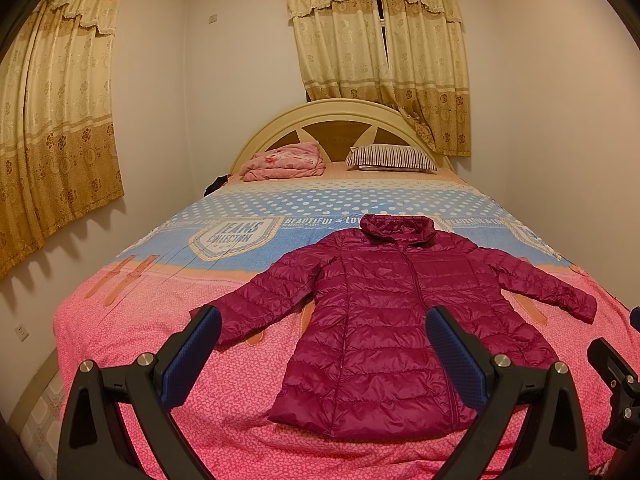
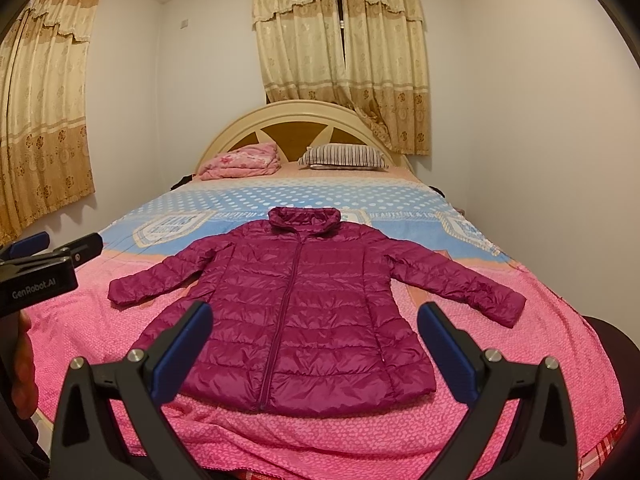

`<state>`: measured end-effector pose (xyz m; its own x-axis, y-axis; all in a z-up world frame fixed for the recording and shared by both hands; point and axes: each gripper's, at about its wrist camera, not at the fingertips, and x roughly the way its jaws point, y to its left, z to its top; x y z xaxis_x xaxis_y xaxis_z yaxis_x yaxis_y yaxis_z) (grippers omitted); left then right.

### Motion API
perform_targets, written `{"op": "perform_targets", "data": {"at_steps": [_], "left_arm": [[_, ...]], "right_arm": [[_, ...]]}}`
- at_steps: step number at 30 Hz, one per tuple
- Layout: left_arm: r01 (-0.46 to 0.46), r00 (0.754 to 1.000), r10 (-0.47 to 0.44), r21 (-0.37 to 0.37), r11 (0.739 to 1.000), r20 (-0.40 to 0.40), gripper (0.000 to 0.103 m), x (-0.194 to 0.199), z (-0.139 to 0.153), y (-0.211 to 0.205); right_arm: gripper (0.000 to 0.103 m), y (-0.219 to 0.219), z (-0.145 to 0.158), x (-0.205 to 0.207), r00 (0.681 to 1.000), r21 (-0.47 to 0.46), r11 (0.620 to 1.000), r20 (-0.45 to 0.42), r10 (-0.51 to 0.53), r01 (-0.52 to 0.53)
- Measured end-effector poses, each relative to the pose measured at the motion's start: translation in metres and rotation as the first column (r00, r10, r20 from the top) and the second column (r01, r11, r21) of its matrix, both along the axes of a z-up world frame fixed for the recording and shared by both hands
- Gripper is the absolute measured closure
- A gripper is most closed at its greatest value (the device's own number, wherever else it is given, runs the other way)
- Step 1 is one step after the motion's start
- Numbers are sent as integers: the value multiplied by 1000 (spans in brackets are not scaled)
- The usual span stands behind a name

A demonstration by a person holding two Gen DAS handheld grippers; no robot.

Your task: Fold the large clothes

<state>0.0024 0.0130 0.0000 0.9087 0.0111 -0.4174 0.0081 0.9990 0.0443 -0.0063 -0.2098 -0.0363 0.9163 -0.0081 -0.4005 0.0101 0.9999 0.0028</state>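
Fingers (image 1: 208, 332) spread on both grippers above the flat magenta jacket (image 2: 296, 312).

Both wrist views: bed's (image 1: 120, 340) foot, facing headboard (image 2: 296, 116) | right-hand view right of left

bed (image 2: 120, 320): bare cover around jacket (image 2: 304, 312) | far end: pillow (image 2: 344, 157), folded blanket (image 2: 240, 162)
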Motion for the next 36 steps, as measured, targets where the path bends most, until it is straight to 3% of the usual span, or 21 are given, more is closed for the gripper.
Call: {"op": "perform_targets", "data": {"at_steps": [12,19,23,30,36], "left_arm": [[0,1000,0,4,1000,-13,1,4,-5,4],[-10,998,10,-4,1000,-66,1,30,-27,2],[-17,992,16,-11,1000,-126,1,56,-49,4],[-10,982,16,32,999,-188,1,114,-79,-9],[-8,978,23,72,997,-208,1,163,-95,-26]], "right_arm": [[0,2,-5,4,1000,17,1000,-13,1,-1],[0,-8,-23,22,998,52,999,-61,-8,11],[0,-16,-42,40,992,12,997,-109,-68,70],[0,-67,-77,78,962,94,984,-246,-121,148],[0,-140,-100,111,914,153,940,-322,-245,306]]}}
